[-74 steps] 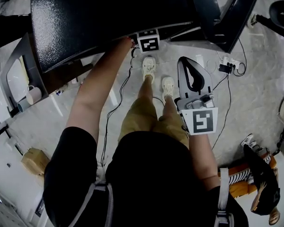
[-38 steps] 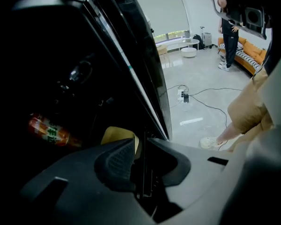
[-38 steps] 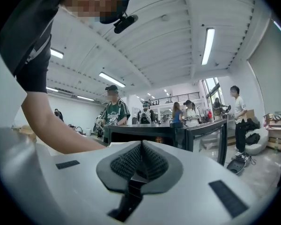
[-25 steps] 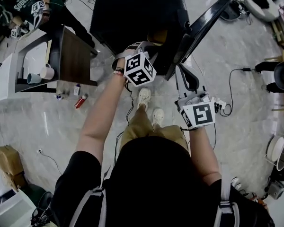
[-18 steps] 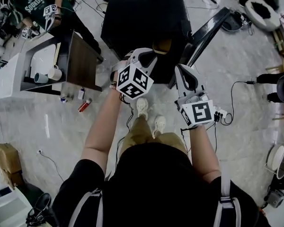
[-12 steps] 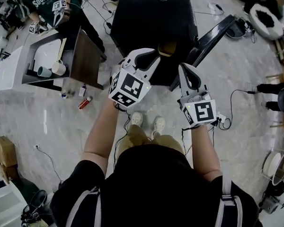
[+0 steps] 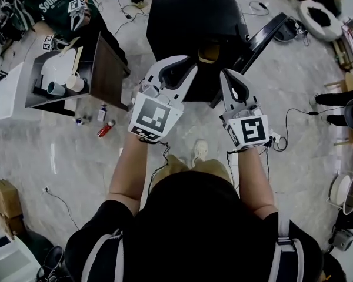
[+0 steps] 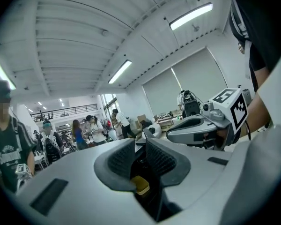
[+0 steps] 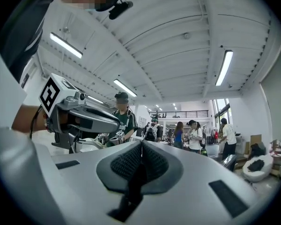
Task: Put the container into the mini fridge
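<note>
Hovering clear of mini fridge [image 7: 188,10] at frame top; left tongs [image 7: 191,63] narrowly apart, right tongs [image 7: 225,75] closed, both empty; container [image 7: 209,53] seemingly sitting inside already.

floor [image 7: 53,157] | mini fridge [image 7: 191,22] | power strip [image 7: 275,138] | small red object [image 7: 105,128]

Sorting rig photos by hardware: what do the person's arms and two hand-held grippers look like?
The left hand-held gripper and right hand-held gripper are pale grey with dark ribbed pads, each carrying a white cube of black square markers. A cable trails from the left. Black short sleeves.
</note>
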A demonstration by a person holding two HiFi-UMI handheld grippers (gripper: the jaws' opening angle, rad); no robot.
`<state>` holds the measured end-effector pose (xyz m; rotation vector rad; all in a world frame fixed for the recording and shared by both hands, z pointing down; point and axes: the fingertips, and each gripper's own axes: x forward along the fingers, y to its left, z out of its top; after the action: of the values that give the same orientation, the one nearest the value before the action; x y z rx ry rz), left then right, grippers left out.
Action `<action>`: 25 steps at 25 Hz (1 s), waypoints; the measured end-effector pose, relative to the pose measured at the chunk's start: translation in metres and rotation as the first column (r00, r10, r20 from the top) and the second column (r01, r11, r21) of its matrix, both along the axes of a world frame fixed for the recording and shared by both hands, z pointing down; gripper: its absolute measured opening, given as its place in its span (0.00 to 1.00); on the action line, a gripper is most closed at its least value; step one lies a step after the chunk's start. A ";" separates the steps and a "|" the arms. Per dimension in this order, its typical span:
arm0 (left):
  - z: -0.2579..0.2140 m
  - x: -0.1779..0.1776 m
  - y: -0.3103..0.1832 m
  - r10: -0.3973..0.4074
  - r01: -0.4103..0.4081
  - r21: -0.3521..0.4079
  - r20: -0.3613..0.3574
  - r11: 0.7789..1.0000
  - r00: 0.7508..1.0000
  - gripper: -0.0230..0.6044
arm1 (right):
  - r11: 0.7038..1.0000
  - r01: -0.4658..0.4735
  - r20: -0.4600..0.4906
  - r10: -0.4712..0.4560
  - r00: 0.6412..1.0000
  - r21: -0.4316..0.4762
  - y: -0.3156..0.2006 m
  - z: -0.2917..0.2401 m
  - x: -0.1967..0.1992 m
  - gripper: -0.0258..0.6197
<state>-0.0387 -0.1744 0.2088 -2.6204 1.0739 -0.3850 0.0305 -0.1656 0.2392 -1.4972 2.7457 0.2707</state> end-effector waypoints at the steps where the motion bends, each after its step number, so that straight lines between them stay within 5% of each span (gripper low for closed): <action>1: -0.002 -0.006 0.010 0.007 -0.007 0.000 -0.015 1.000 1.000 0.18 | 1.000 -0.006 0.003 0.006 1.000 -0.001 0.009 -0.002 -0.008 0.10; 9: -0.011 -0.039 0.077 0.059 -0.060 -0.001 -0.072 0.998 0.996 0.08 | 1.000 -0.017 -0.005 0.017 1.000 0.000 0.073 -0.014 -0.061 0.10; 25: -0.012 -0.088 0.150 0.114 -0.114 0.010 -0.161 0.993 0.980 0.07 | 0.997 -0.069 -0.050 0.070 0.996 0.025 0.148 -0.023 -0.116 0.10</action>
<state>-0.1265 -0.0248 0.1967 -2.7351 0.9642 -0.1500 -0.0857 -0.0177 0.2163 -1.6042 2.7217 0.3446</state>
